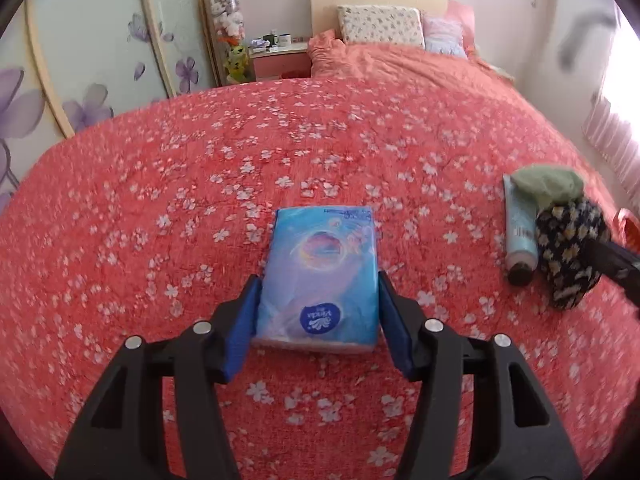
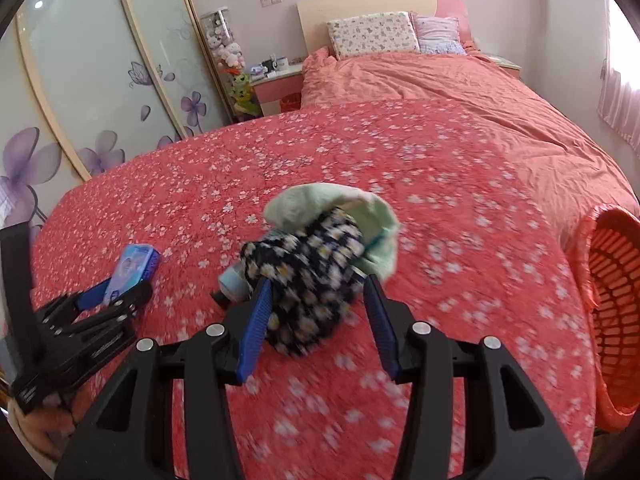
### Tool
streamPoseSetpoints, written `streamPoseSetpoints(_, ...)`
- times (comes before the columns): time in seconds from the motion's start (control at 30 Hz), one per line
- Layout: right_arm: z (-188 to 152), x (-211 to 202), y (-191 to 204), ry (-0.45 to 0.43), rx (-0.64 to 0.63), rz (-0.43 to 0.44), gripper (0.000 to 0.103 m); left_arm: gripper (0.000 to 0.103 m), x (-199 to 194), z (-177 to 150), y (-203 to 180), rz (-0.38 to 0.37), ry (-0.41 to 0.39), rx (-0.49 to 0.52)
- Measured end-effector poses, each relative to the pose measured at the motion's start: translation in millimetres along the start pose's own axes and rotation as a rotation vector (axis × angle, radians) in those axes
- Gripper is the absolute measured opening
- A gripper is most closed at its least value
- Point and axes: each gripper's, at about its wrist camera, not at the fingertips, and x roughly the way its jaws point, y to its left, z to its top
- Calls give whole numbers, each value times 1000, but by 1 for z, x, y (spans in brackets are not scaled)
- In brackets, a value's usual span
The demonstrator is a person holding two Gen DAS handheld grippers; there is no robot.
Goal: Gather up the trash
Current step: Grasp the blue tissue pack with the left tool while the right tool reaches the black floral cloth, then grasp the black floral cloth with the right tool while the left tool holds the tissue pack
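Little of the collecting looks done yet: every item in view lies on the bed (image 2: 460,168), and the orange basket (image 2: 612,300) at the bed's right edge shows only bare mesh as far as its visible wall reveals.

The left tongs (image 1: 318,296) straddle the blue tissue pack (image 1: 320,272), which lies flat near the bed's foot edge. The blue pads sit at the pack's two long sides, touching or nearly so, so the grip seems to be just closing rather than firm. The pack rests on the cover, not lifted.

The right tongs (image 2: 316,300) stand open around the dark daisy-print bundle (image 2: 304,280), with a clear gap on the right side. A pale green cloth (image 2: 360,216) lies against the bundle's far end, and a light-blue tube (image 1: 520,232) lies just beside both, towards the tissue pack. The right wrist view is blurred, so whether the left pad touches the bundle is uncertain.

Left to do, by my reading: grip, lift and carry each item to the basket.
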Motion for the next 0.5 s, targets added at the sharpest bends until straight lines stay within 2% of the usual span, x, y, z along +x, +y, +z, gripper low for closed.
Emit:
streamPoseSetpoints(0.03, 2, 4, 1, 6, 0, -2, 32, 56, 0, 0, 1, -3, 0, -4)
streamPoseSetpoints(0.07, 2, 7, 0, 19, 5, -2, 17, 56, 0, 0, 1, -3, 0, -3)
streamPoseSetpoints(0.1, -2, 6, -3, 25, 15, 6, 10, 55, 0, 0, 2, -3, 0, -3)
streamPoseSetpoints(0.17, -7, 0, -9, 12, 33, 19, 6, 54, 0, 0, 3, -7, -1, -2)
streamPoseSetpoints(0.33, -23, -25, -23, -13, 38, 14, 5, 52, -2, -3, 4, -8, -4, 2)
streamPoseSetpoints(0.5, -38, -48, -46, -33, 44, -63, 5, 52, -11, -16, -7, -21, -4, 22)
